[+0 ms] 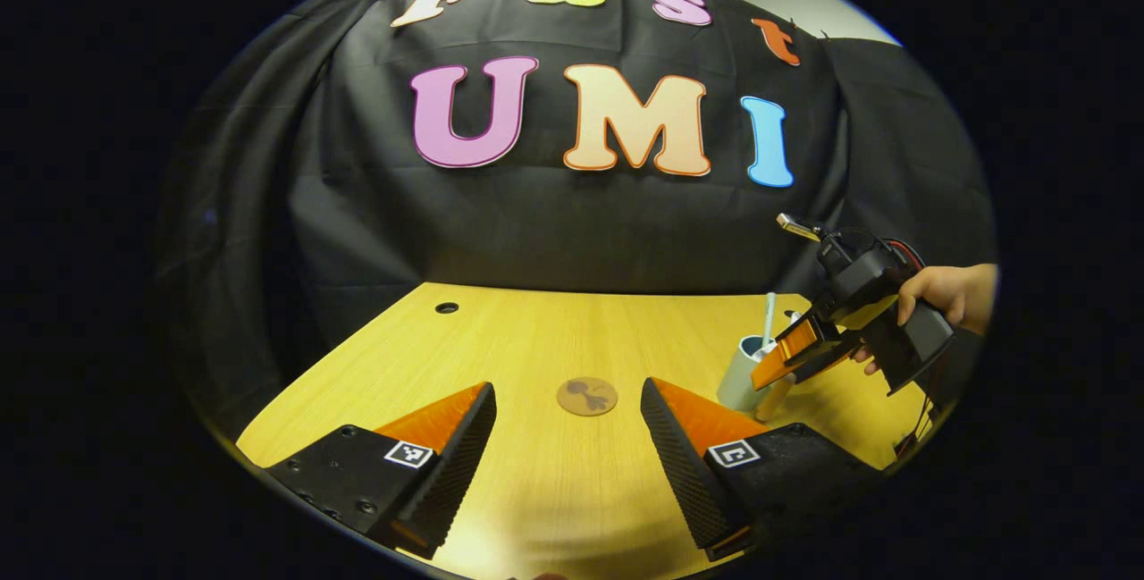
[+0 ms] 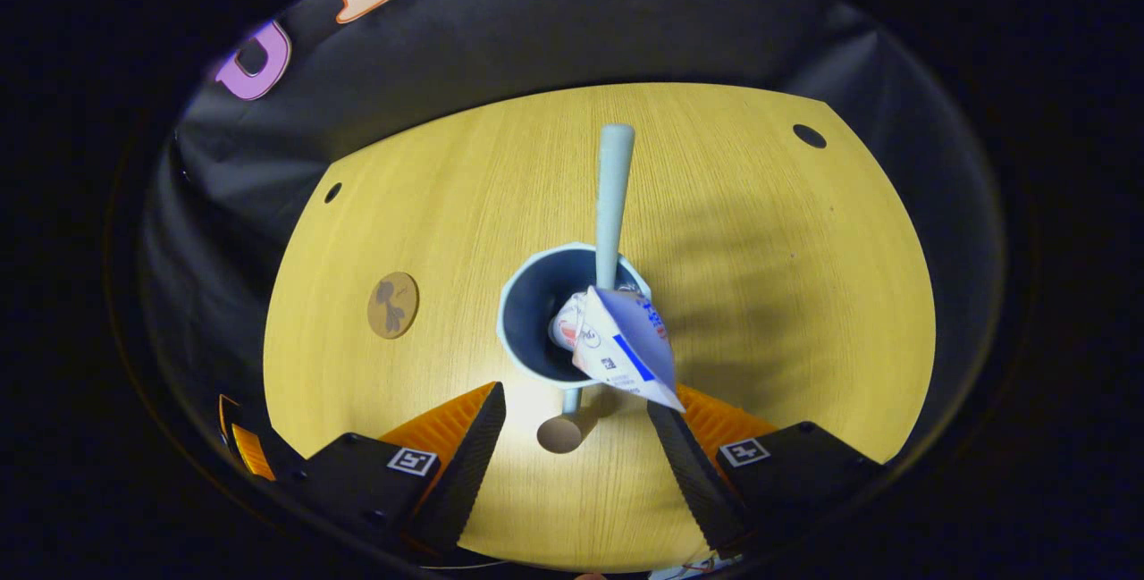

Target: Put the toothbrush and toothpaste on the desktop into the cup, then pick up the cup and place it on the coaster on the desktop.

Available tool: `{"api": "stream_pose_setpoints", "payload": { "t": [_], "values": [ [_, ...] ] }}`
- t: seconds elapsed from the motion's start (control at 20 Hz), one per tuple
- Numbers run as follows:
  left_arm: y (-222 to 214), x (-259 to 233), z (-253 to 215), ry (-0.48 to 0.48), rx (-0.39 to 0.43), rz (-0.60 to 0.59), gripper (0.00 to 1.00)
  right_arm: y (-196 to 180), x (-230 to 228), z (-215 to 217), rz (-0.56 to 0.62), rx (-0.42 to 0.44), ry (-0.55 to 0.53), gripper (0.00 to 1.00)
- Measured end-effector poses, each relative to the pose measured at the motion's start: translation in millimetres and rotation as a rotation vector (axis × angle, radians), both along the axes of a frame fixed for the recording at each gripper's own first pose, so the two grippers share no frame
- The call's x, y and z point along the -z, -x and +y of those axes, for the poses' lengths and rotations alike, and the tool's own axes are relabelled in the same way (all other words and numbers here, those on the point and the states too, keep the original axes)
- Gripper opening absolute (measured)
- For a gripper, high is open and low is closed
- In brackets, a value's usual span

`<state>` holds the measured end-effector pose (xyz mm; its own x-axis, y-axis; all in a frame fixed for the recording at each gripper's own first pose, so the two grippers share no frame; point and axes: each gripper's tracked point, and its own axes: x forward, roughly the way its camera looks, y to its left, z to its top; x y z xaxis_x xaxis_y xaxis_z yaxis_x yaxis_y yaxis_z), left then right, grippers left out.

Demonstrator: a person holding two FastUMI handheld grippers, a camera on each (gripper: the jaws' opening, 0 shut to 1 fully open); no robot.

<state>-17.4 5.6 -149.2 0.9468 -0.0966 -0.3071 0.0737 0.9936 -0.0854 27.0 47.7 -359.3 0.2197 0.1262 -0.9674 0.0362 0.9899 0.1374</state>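
In the right gripper view I look down into a pale cup (image 2: 523, 294) with a dark inside, standing on the wooden desktop (image 2: 760, 294). A light toothbrush (image 2: 613, 196) stands in it, and a white toothpaste tube (image 2: 626, 343) leans out over its near rim. My right gripper (image 2: 576, 446) is open just above and in front of the cup; the tube's flat end overlaps its right finger. The round brown coaster (image 2: 393, 304) lies to the left. In the left gripper view, my left gripper (image 1: 567, 437) is open low over the desktop, with the coaster (image 1: 587, 396) just ahead. The cup (image 1: 740, 374) and right gripper (image 1: 786, 361) are at the right.
A hand (image 1: 952, 294) holds the right gripper. A short stub with a round tan end (image 2: 560, 434) juts from the cup's near side. The desktop has small round holes (image 2: 809, 135) near its back edge (image 1: 446, 307). Black cloth walls the back and sides.
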Motion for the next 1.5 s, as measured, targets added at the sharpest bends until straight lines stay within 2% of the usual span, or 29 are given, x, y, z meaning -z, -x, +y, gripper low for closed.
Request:
{"api": "stream_pose_setpoints", "payload": {
  "t": [0.05, 0.1, 0.15, 0.2, 0.35, 0.45, 0.55, 0.6, 0.75, 0.8, 0.95, 1.2, 1.35, 1.4, 1.5],
  "values": [
    [0.4, 1.4, 3.6, 0.001, -0.007, 0.004, 0.95, -0.5, 3.5, 0.1, 0.017, 0.004, 0.003, 0.99],
    [0.9, 3.8, 6.5, 0.004, -0.013, 0.010, 0.95, 0.5, 7.3, -0.2, 0.030, 0.005, 0.007, 0.99],
    [1.4, 6.6, 9.4, 0.008, -0.018, 0.017, 0.95, 0.9, 10.0, -1.0, 0.043, 0.003, 0.013, 0.94],
    [0.9, 8.4, 12.0, 0.012, -0.022, 0.021, 0.95, 1.9, 13.5, -0.2, 0.055, -0.001, 0.020, 0.98],
    [0.2, 13.0, 18.0, 0.015, -0.033, 0.032, 0.95, 2.9, 22.1, 5.1, 0.088, -0.008, 0.024, 0.98],
    [-0.3, 15.0, 22.7, 0.017, -0.038, 0.037, 0.95, 4.5, 26.2, 12.6, 0.113, -0.013, 0.007, 0.81],
    [-0.8, 16.9, 27.5, 0.019, -0.044, 0.040, 0.95, 6.2, 31.7, 9.1, 0.128, -0.023, 0.027, 0.68],
    [-4.8, 27.2, 20.1, 0.016, -0.048, 0.042, 0.95, 8.1, 32.6, 6.7, 0.134, -0.025, 0.034, 0.65],
    [-8.3, 31.1, 28.5, 0.018, -0.056, 0.054, 0.95, 9.0, 36.1, 5.6, 0.150, -0.044, 0.052, 0.31],
    [-8.7, 33.2, 30.9, 0.021, -0.057, 0.058, 0.95, 8.8, 34.3, 4.4, 0.149, -0.064, 0.068, 0.36],
    [-12.9, 36.5, 35.2, 0.026, -0.057, 0.070, 0.95, 6.0, 34.8, 4.1, 0.134, -0.107, 0.099, 0.30],
    [-21.2, 40.9, 35.2, 0.027, -0.034, 0.076, 0.95, -0.5, 31.2, 6.7, 0.101, -0.091, 0.075, 0.24],
    [-24.6, 44.9, 37.4, 0.028, -0.028, 0.085, 0.95, -5.2, 31.0, 16.9, 0.088, -0.081, 0.053, 0.24],
    [-24.9, 45.5, 38.7, 0.028, -0.026, 0.086, 0.95, -4.4, 30.6, 23.7, 0.086, -0.078, 0.045, 0.28],
    [-26.3, 46.5, 40.7, 0.027, -0.019, 0.089, 0.95, -4.5, 30.4, 33.9, 0.085, -0.084, 0.039, 0.24]
  ]
}}
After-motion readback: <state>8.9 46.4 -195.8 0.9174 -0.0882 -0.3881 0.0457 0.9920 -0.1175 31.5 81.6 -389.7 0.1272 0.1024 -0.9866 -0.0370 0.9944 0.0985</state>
